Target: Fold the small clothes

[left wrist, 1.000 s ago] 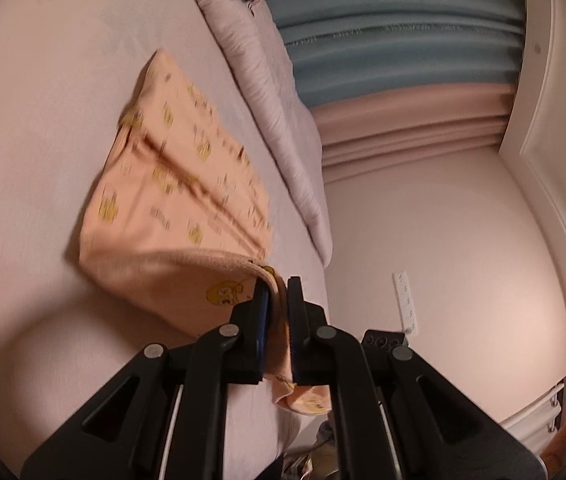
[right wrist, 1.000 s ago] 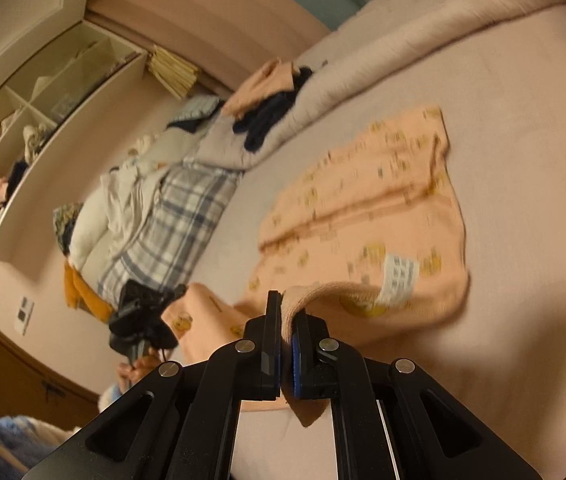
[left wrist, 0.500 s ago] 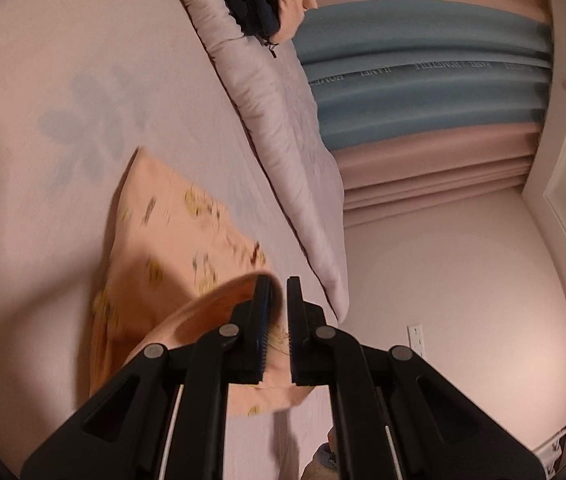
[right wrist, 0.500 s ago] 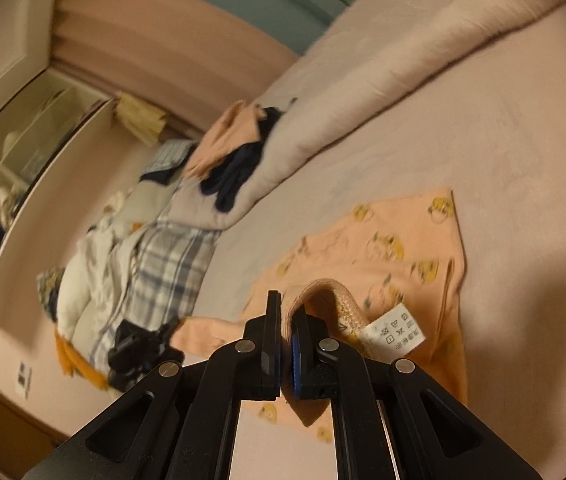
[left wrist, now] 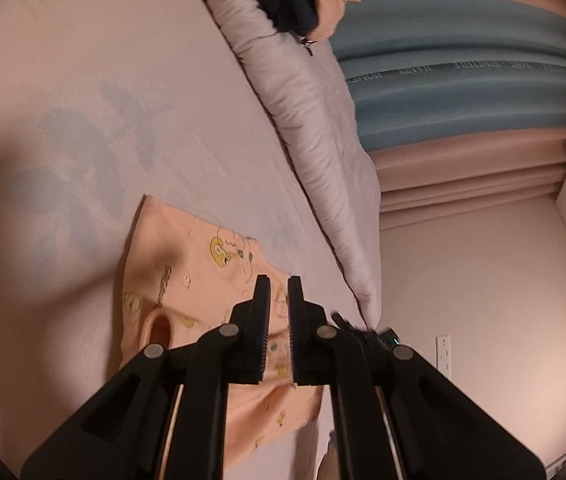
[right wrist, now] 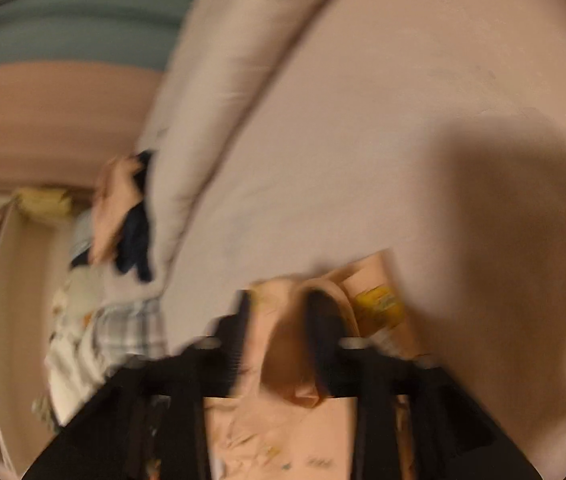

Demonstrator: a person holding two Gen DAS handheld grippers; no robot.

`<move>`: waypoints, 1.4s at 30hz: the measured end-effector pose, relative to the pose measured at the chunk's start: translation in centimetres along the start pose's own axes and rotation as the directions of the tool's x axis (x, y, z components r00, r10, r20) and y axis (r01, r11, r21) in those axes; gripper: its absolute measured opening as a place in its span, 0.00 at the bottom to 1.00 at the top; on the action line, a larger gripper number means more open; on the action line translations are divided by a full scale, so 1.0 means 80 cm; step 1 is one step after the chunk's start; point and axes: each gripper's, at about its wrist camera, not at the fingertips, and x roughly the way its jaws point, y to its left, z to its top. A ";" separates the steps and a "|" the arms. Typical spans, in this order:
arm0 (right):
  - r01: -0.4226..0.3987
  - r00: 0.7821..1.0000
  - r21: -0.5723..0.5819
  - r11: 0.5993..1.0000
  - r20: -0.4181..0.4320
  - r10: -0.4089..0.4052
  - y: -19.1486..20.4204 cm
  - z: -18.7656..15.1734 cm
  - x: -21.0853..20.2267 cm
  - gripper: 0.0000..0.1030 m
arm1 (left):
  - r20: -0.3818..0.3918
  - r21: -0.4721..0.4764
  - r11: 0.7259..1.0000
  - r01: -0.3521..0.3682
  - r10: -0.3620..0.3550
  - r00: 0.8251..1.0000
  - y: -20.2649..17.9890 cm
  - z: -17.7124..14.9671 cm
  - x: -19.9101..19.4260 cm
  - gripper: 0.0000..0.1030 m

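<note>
Where the peach garment (left wrist: pixel 187 280) with yellow cartoon prints lies folded over on the pink bed sheet (left wrist: pixel 83 80), the left gripper (left wrist: pixel 279 300) hangs just above it, fingers a narrow gap apart and pinching nothing. Through heavy blur, the right gripper (right wrist: pixel 279 320) has just been opening, fingers parted with a rolled hem between them. Beside lies a bunched grey duvet (left wrist: pixel 315 140).

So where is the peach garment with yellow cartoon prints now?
In both wrist views the peach garment lies on the pink bedsheet, low in the picture, near the rolled grey duvet.
</note>
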 end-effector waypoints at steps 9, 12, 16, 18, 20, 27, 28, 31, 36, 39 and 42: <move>0.060 0.984 -0.143 0.988 0.173 -0.035 -0.010 -0.029 -0.112 0.44 | -0.059 -0.051 0.999 -0.019 0.016 0.998 0.035 -0.052 -0.054 0.25; 0.027 0.993 -0.244 0.969 0.119 0.002 0.001 -0.062 -0.125 0.44 | -0.074 -0.067 0.998 -0.020 0.015 0.997 0.043 -0.063 -0.050 0.25; -0.034 0.997 -0.306 0.952 0.052 0.052 0.014 -0.093 -0.123 0.44 | -0.085 -0.071 0.995 -0.064 0.058 0.995 0.046 -0.061 -0.032 0.25; -0.049 0.998 -0.335 0.941 0.024 0.060 0.021 -0.106 -0.120 0.44 | -0.081 -0.059 0.992 -0.108 0.103 0.991 0.046 -0.055 -0.026 0.25; -0.051 0.998 -0.356 0.933 0.005 0.057 0.026 -0.112 -0.114 0.44 | -0.086 -0.056 0.992 -0.111 0.106 0.991 0.046 -0.051 -0.023 0.27; -0.079 0.995 -0.395 0.915 -0.091 0.047 0.049 -0.131 -0.067 0.44 | -0.079 -0.045 0.991 -0.123 0.119 0.990 0.053 -0.045 -0.032 0.39; -0.084 0.994 -0.396 0.914 -0.102 0.047 0.050 -0.133 -0.063 0.44 | -0.076 -0.053 0.992 -0.116 0.112 0.991 0.055 -0.044 -0.032 0.39; -0.083 0.992 -0.397 0.914 -0.118 0.038 0.049 -0.141 -0.053 0.44 | -0.078 -0.059 0.993 -0.100 0.095 0.992 0.054 -0.037 -0.025 0.39; -0.081 0.989 -0.401 0.913 -0.144 0.025 0.048 -0.147 -0.046 0.44 | -0.106 -0.013 0.995 -0.101 0.099 0.989 0.039 -0.028 -0.003 0.39; -0.077 0.988 -0.405 0.911 -0.150 0.017 0.047 -0.149 -0.043 0.44 | -0.132 0.013 0.994 -0.111 0.111 0.985 0.034 -0.024 0.011 0.39; -0.076 0.987 -0.409 0.909 -0.158 0.012 0.046 -0.153 -0.039 0.44 | -0.176 0.045 0.992 -0.120 0.126 0.976 0.030 -0.025 0.027 0.37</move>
